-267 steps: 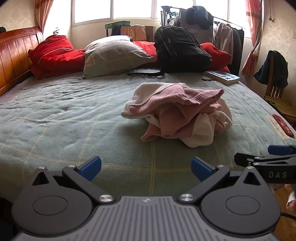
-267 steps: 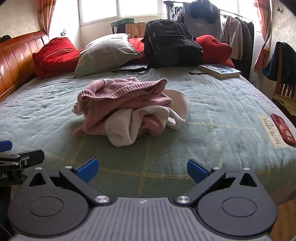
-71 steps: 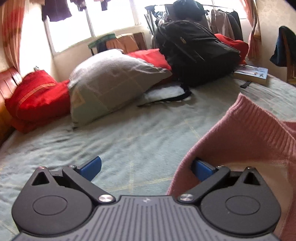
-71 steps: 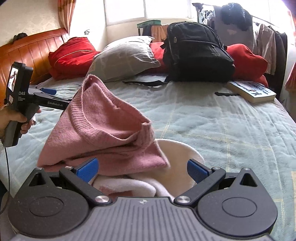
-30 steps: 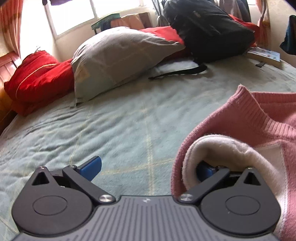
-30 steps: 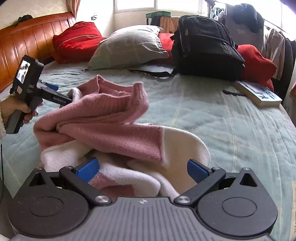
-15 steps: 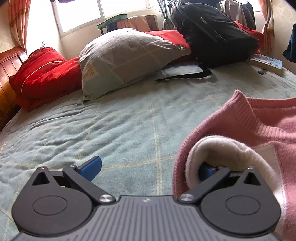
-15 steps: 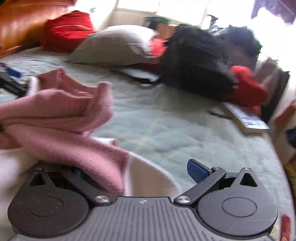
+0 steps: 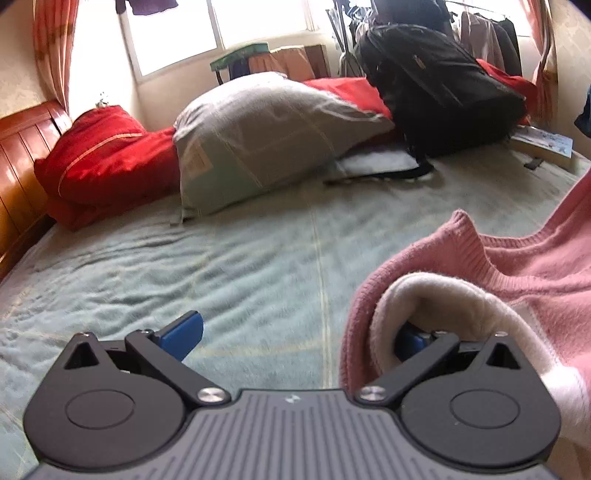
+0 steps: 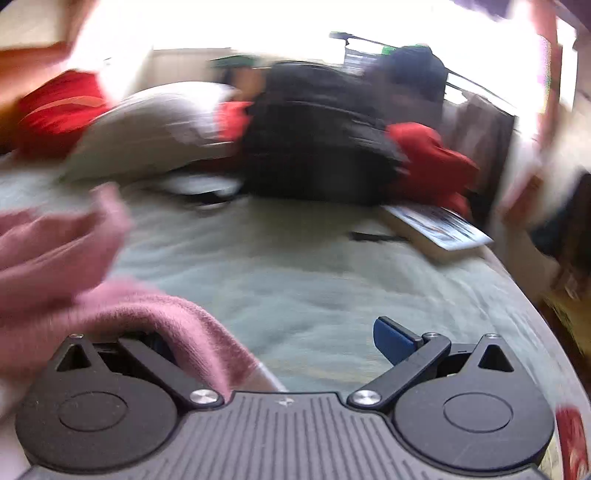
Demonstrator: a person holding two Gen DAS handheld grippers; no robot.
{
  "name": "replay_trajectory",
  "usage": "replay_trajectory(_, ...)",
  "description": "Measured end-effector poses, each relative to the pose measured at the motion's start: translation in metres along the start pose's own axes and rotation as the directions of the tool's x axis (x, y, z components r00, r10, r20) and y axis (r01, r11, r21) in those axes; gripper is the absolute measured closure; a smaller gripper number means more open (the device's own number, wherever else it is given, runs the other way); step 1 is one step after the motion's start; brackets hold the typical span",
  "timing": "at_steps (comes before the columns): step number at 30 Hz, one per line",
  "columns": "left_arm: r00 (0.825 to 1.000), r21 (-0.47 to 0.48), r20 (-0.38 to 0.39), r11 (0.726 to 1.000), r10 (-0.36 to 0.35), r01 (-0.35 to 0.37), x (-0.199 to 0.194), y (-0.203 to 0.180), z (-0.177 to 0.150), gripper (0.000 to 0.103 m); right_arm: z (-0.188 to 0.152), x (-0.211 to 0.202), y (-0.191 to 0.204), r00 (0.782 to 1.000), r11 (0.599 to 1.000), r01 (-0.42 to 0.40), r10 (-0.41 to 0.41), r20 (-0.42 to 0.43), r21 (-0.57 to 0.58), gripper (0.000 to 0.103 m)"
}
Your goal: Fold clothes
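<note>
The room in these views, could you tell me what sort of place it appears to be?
Most likely a lived-in home bedroom. A bed with a wooden headboard fills the view, pillows lie at its head, and clothes hang on a rack by the window.

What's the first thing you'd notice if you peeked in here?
The pink sweater, bunched up at the right of the left view and draped over one finger of the left claw. Behind it, a big black backpack leans among red pillows at the far end of the bed.
</note>
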State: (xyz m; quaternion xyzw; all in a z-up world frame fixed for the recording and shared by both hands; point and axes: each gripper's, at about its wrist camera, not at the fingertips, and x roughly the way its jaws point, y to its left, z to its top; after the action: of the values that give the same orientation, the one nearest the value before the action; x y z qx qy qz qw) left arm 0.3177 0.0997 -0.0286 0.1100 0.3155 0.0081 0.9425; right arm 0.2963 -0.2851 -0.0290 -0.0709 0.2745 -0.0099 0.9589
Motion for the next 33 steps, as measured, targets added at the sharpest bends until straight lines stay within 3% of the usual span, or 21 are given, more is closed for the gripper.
replay_trajectory(3, 0.999, 0.018, 0.011, 0.999, 0.03, -0.03, 0.0, -0.005, 0.007, 0.0, 0.001, 0.012, -0.02, 0.997, 0.996, 0.077, -0.076, -0.011, 0.052, 0.0)
replay_trajectory(8, 0.997, 0.02, 0.019, 0.997, 0.073, -0.074, 0.007, -0.008, 0.016, 0.0, -0.008, 0.022, -0.045, 0.991, 0.987, 0.136, -0.135, -0.015, 0.08, 0.0)
replay_trajectory(15, 0.993, 0.051, 0.036, 0.992, 0.115, -0.117, 0.029, -0.009, 0.048, 0.0, 0.01, 0.043, -0.085, 0.98, 0.969, 0.2, -0.197, -0.037, 0.142, 0.0)
replay_trajectory(22, 0.993, 0.08, 0.04, 0.99, 0.113, -0.115, 0.068, -0.025, 0.078, 0.0, 0.015, 0.077, -0.141, 0.945, 0.916, 0.326, -0.308, -0.111, 0.234, 0.0)
replay_trajectory(27, 0.997, 0.085, -0.017, 0.994, 0.076, -0.075, 0.098, -0.037, 0.076, 0.0, -0.003, 0.097, -0.155, 0.928, 0.908, 0.353, -0.309, -0.207, 0.224, 0.0)
replay_trajectory(33, 0.996, 0.091, -0.048, 0.993, 0.074, -0.07, 0.112, -0.034, 0.076, 0.0, -0.008, 0.095, -0.158, 0.926, 0.906, 0.356, -0.31, -0.216, 0.228, 0.0)
